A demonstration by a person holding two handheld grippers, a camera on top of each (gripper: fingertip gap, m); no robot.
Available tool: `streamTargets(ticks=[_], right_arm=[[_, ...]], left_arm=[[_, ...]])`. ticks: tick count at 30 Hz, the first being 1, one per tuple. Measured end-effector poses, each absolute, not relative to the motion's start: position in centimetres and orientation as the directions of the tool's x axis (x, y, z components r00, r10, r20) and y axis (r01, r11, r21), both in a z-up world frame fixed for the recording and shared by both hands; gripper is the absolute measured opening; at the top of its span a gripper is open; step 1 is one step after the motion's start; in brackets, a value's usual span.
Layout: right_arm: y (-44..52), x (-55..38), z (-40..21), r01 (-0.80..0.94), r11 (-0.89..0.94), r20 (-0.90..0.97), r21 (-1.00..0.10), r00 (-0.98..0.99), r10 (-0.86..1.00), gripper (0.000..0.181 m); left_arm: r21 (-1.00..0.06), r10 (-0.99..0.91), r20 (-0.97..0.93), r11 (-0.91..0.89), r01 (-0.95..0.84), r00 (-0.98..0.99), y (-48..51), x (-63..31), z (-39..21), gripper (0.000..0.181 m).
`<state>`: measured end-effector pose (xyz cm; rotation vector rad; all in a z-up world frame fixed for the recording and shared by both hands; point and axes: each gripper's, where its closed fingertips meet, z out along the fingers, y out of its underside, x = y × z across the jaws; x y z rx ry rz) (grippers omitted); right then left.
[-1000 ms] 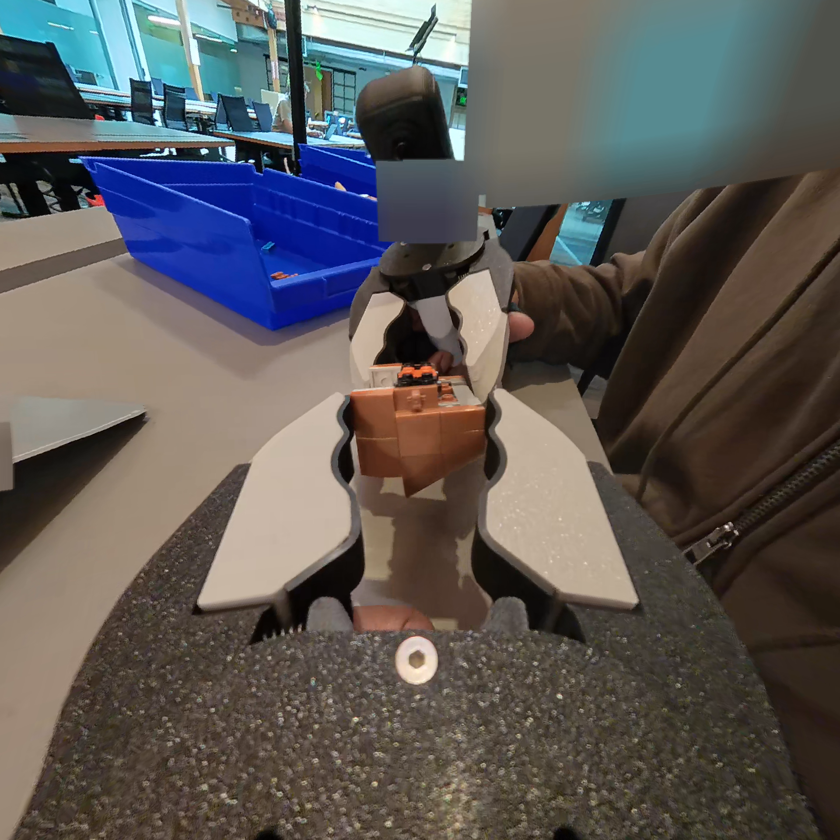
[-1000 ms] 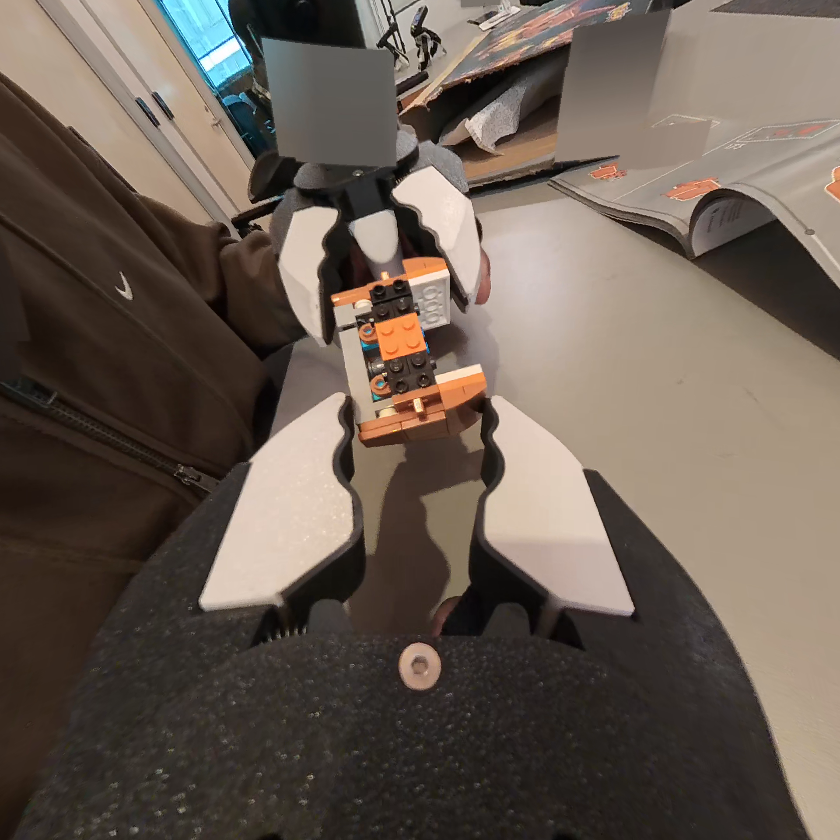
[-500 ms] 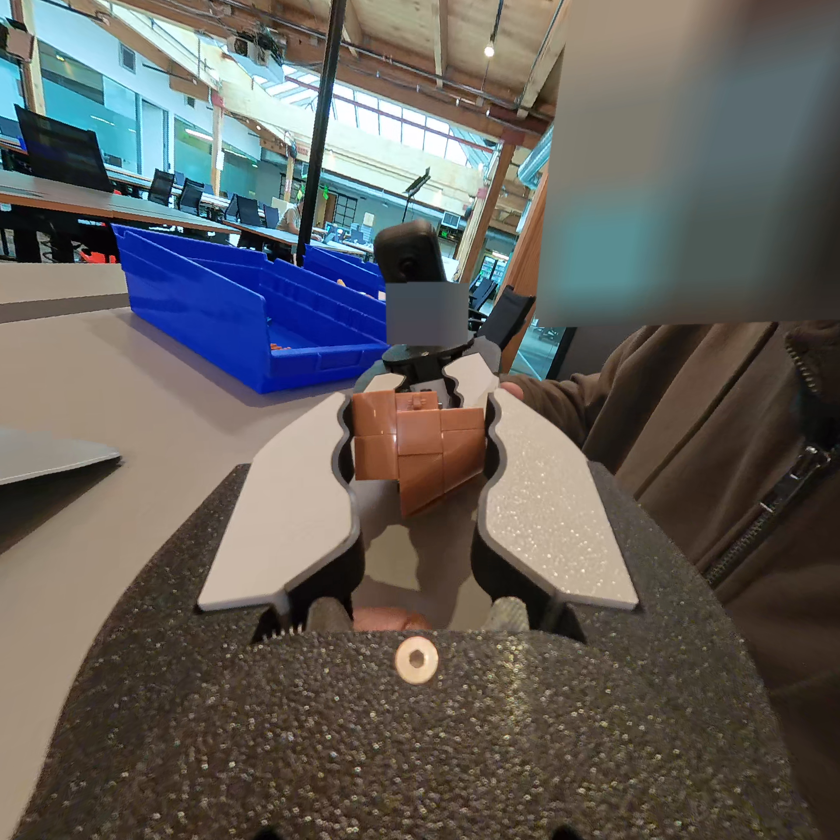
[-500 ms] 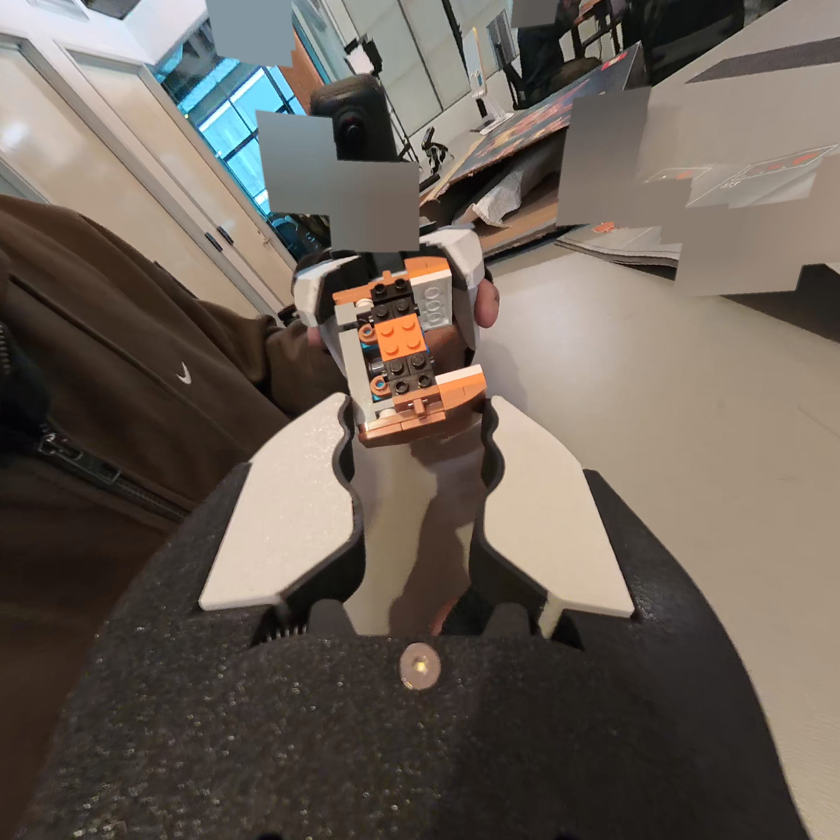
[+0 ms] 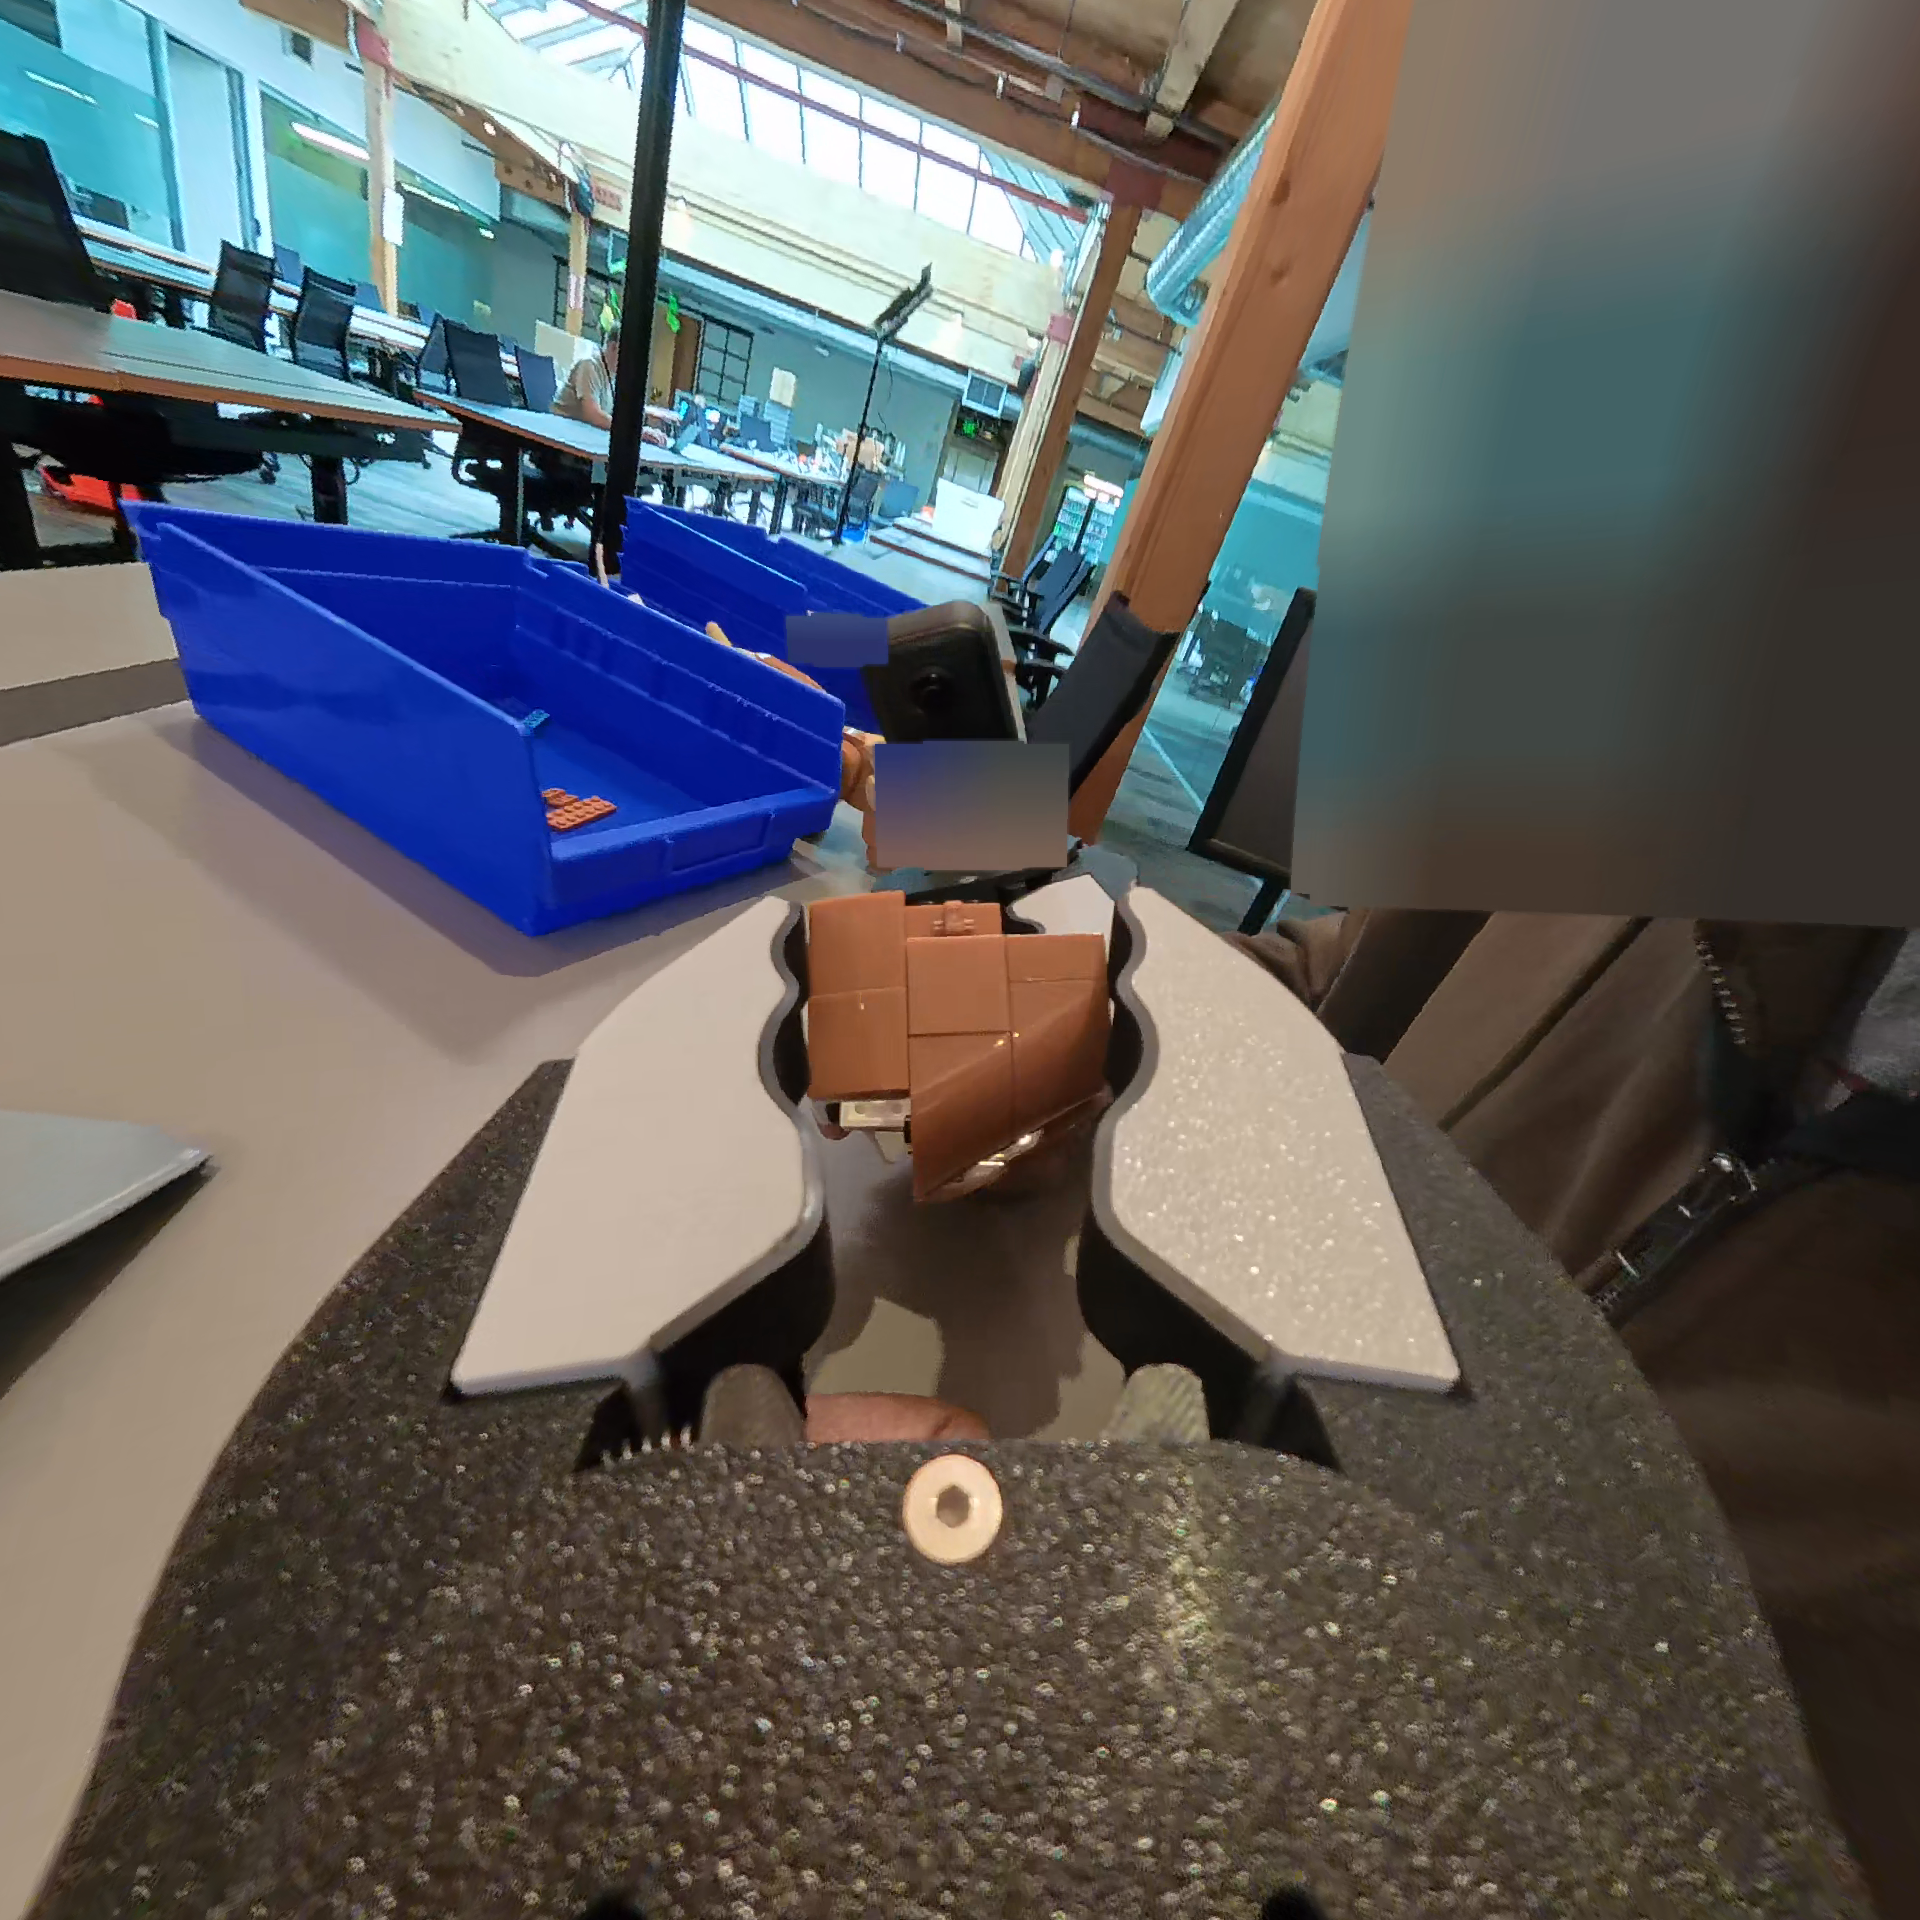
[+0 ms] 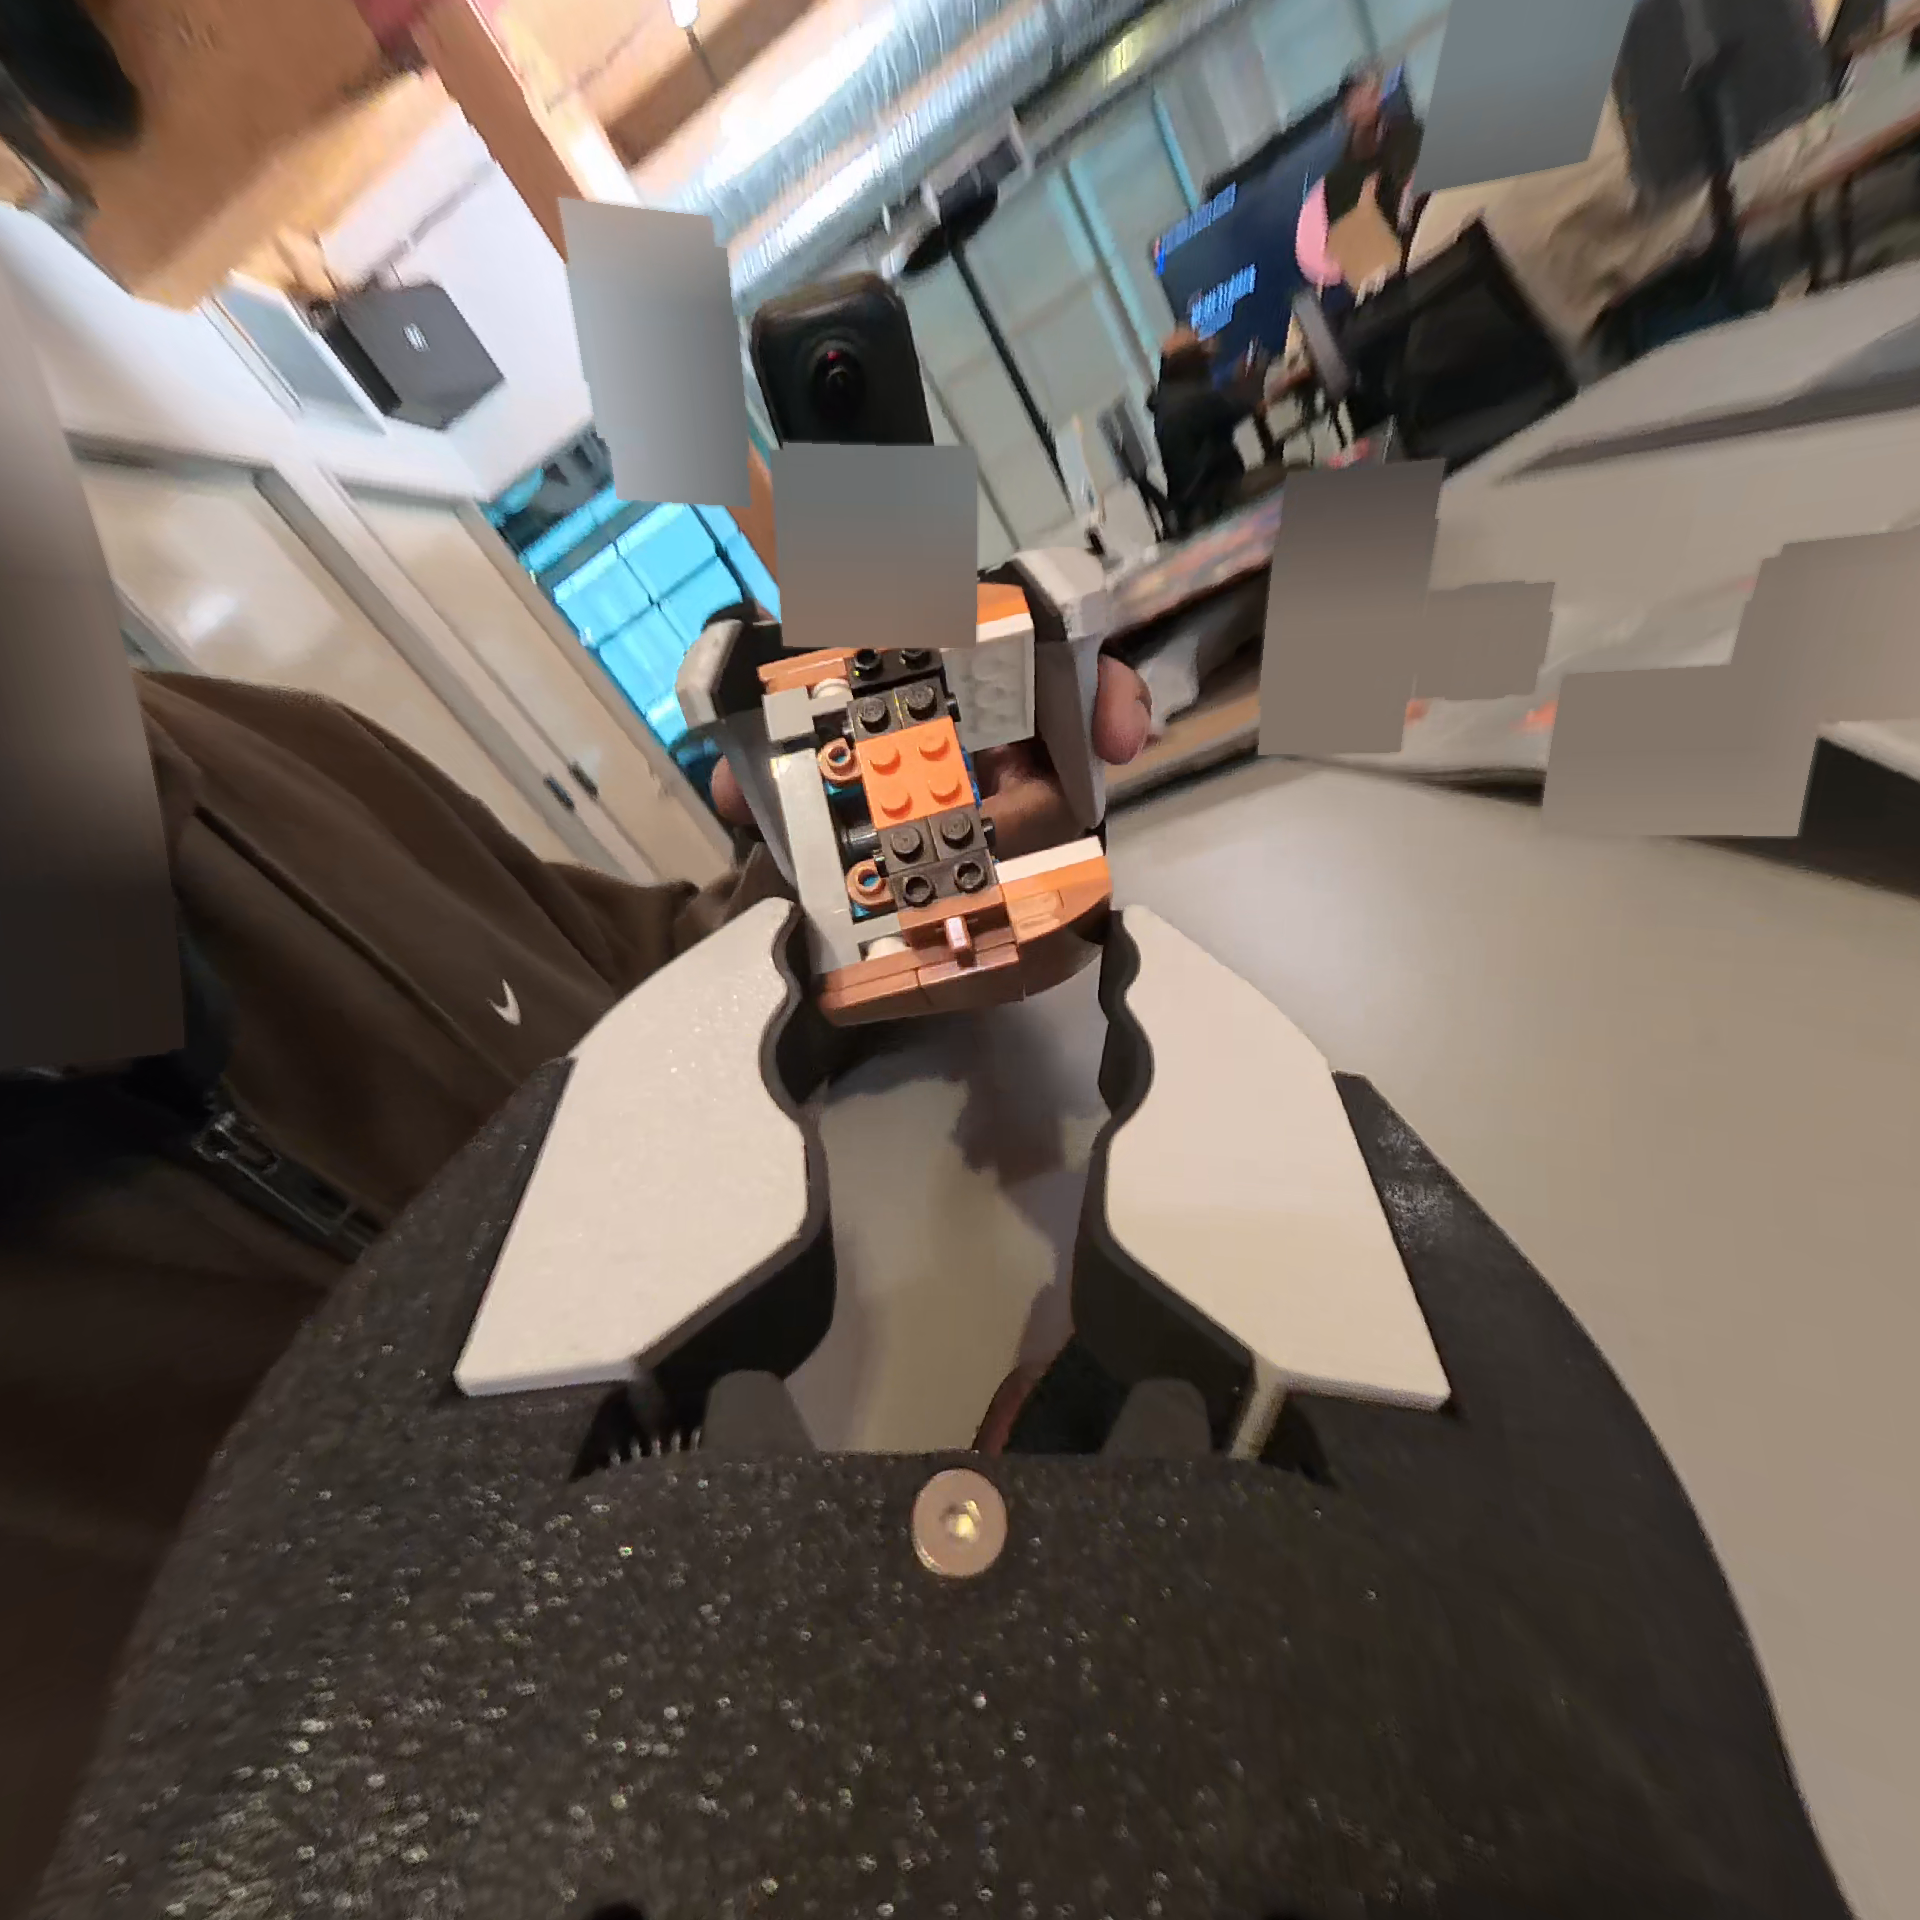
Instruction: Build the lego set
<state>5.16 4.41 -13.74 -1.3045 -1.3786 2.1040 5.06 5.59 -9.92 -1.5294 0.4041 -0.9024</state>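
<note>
A small lego model is held between both grippers above the grey table [image 5: 260, 987]. In the left wrist view its smooth brown side [image 5: 956, 1018] fills the gap of my left gripper [image 5: 956, 914], which is shut on it. In the right wrist view its studded face [image 6: 914, 790] shows orange, black and grey bricks. My right gripper [image 6: 956, 920] is shut on its near brown end. The left gripper [image 6: 883, 665] clamps the far end there. A finger of the right gripper [image 5: 1060, 894] shows behind the model in the left wrist view.
A blue bin [image 5: 468, 707] with a few small brown plates [image 5: 577, 808] stands on the table ahead left, a second blue bin [image 5: 727, 561] behind it. A grey sheet [image 5: 83, 1195] lies at the left edge. The person's brown jacket [image 5: 1662, 1091] is close on the right. The gap from one gripper's tips to the other's is roughly 4 cm.
Both grippers have tilted upward with the model held between them, so more of the room shows and less of the table. The model has turned slightly in the left wrist view. Both grips are unchanged.
</note>
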Motion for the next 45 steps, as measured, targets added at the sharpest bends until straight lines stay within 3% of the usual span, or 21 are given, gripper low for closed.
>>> streamTargets(ticks=[18, 23, 45], right_arm=[[4.5, 9.0, -5.6, -0.288, -0.619, -0.359, -0.73, -0.609, 0.707, 0.054], [4.5, 9.2, -4.7, -0.33, -0.622, -0.337, -0.71, -0.616, 0.712, 0.054], [5.5, 10.4, -3.3, -0.433, -0.697, -0.313, -0.572, -0.67, 0.673, 0.054]], left_arm=[[-0.96, -0.742, 0.132, -0.261, -0.101, 0.658, 5.9, 10.4, -2.3, 0.056], [-0.944, -0.733, 0.047, -0.255, -0.21, 0.679, 5.8, 10.6, -1.8, 0.056], [-0.896, -0.71, -0.062, -0.27, -0.352, 0.701, 6.8, 11.9, -0.8, 0.056]])
